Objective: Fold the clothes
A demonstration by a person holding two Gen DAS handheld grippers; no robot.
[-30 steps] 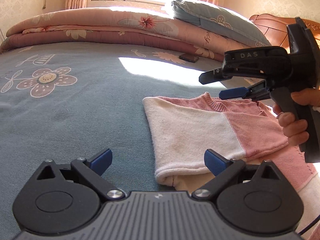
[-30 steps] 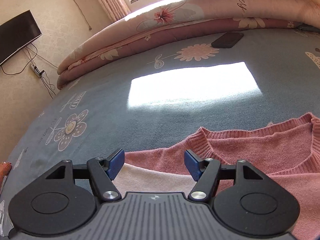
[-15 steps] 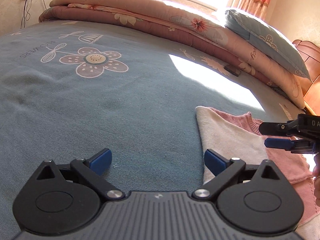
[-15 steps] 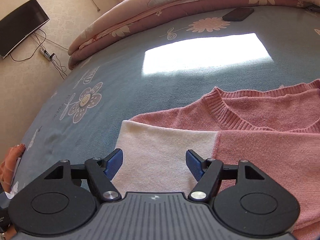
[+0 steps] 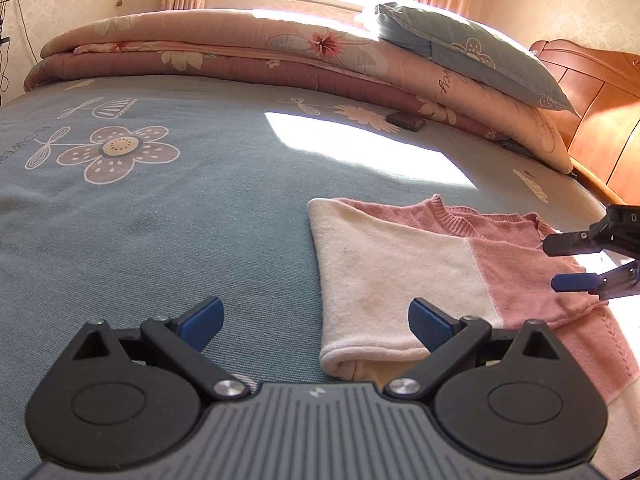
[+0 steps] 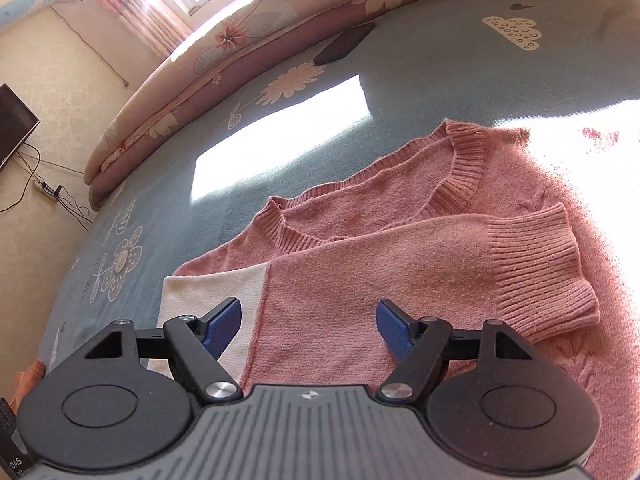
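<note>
A pink and cream sweater [image 5: 420, 264] lies on a blue bedspread [image 5: 160, 220]. The left gripper [image 5: 316, 320], jaws wide and empty, hovers at its cream edge. The right gripper [image 6: 308, 322], jaws opening, nothing gripped, hovers above its folded sleeve [image 6: 460, 256]; only the right view shows the ribbed cuff [image 6: 536, 268].

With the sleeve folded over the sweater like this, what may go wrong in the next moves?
1. The folded sleeve lies loose on the pink sweater; dragging the right gripper, whose fingers are opening with nothing held, may undo the fold.
2. The left gripper is open near the white edge; a shallow pinch might lift one layer only.
</note>
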